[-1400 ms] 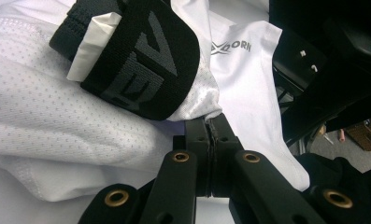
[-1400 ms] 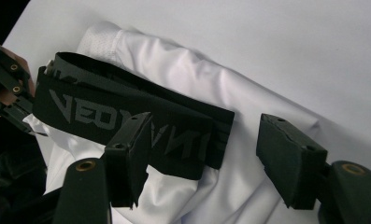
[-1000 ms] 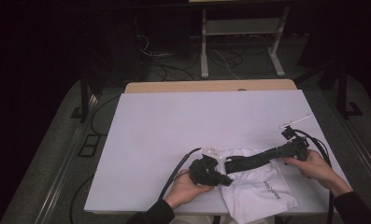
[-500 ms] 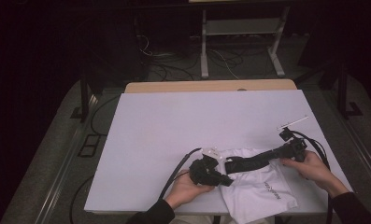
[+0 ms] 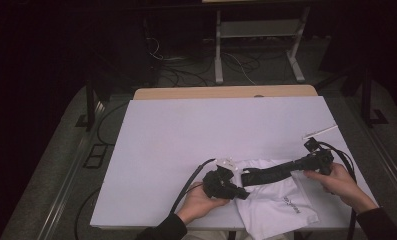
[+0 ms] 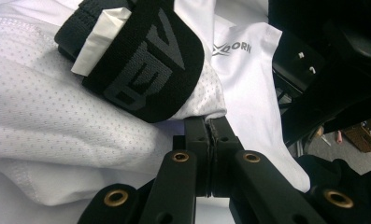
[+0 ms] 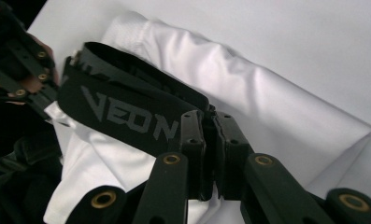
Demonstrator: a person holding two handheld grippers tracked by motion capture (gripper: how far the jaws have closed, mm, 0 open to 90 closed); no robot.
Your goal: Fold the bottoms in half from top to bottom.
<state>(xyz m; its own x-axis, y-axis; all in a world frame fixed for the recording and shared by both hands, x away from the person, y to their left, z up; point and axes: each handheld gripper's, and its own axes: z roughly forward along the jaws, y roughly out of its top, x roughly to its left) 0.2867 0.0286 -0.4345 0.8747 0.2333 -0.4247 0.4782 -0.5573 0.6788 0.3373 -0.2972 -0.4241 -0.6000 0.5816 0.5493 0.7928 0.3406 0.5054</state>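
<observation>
Left tongs view: waistband white tag.

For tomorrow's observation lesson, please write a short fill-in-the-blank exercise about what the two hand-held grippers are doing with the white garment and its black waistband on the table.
1. The white garment lies on a table whose top is ____ in colour.
2. The jaws of the left gripper are ____ on the garment's white fabric.
3. The right gripper, whose jaws have just been closing, grips the ____ waistband.
4. The grey letters on the waistband read ____.

Missing words: white; shut; black; VEON
</observation>
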